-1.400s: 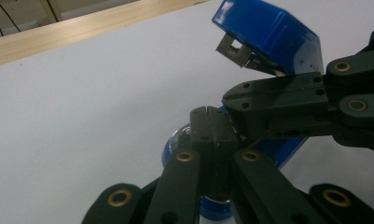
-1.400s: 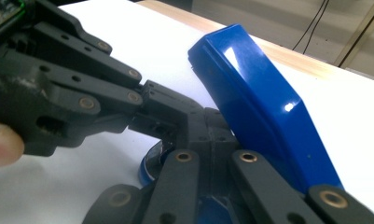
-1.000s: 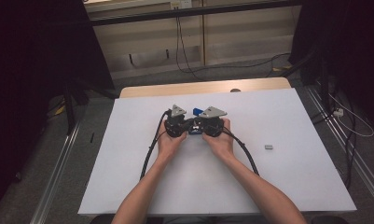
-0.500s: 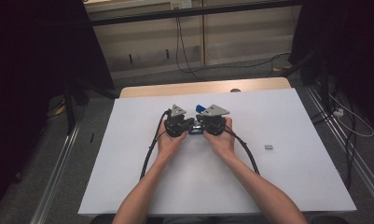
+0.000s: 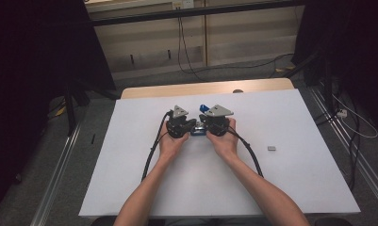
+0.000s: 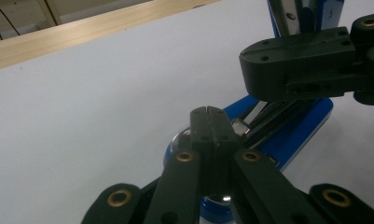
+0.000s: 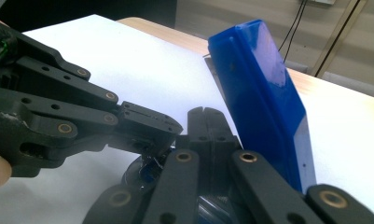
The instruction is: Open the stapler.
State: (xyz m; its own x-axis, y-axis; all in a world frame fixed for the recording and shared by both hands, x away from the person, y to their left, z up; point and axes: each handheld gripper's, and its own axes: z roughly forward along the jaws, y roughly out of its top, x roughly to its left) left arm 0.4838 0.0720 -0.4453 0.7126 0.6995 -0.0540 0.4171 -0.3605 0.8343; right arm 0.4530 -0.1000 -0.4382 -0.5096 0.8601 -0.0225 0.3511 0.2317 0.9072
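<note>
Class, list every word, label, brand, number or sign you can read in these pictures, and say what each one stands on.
None: no readable text anywhere.
Blue object held between the left gripper and right gripper: plain, no lettering seen.
Small grey piece on the white table: too small to tell.

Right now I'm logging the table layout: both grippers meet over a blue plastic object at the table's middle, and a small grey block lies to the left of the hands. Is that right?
Not quite. The small grey block lies on the white table to the right of the hands, as the high view shows. The rest holds: left gripper and right gripper meet over the blue plastic object mid-table.
</note>
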